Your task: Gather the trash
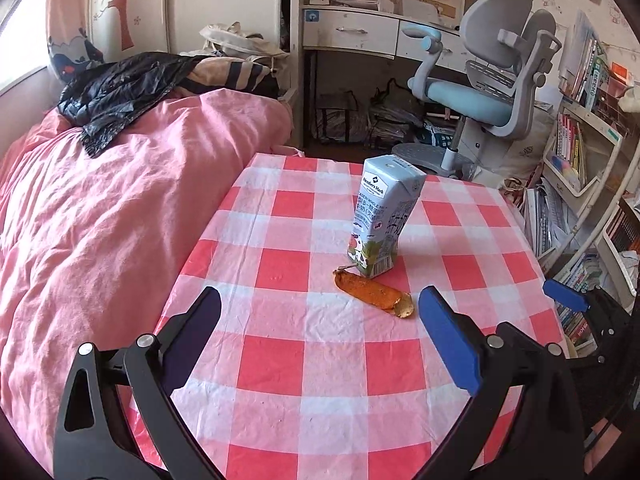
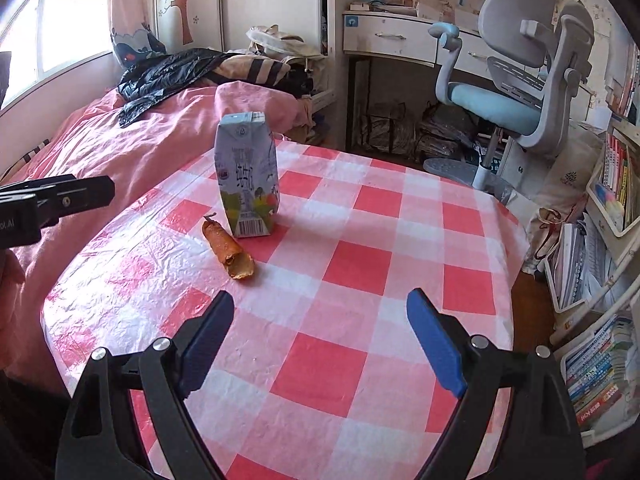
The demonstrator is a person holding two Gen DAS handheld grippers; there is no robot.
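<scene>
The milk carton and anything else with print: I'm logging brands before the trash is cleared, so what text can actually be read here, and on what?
"Member's Mark": on the milk carton, upper front, left wrist view.
"WHOLE M...": partly legible, just below that brand.
Barcode: at the carton's foot in the right wrist view; digits too small to read.
Other carton print: blurred.
Letters ending "AI": on the left tool's body in the right wrist view; rest cut off.
Book spines on the shelves: too small.

We are seeing the left claw [image 1: 320, 304] and right claw [image 2: 320, 308] showing matching black plastic frames with silver screw heads at the joints, each finger [image 1: 450, 340] wearing a long blue pad.
</scene>
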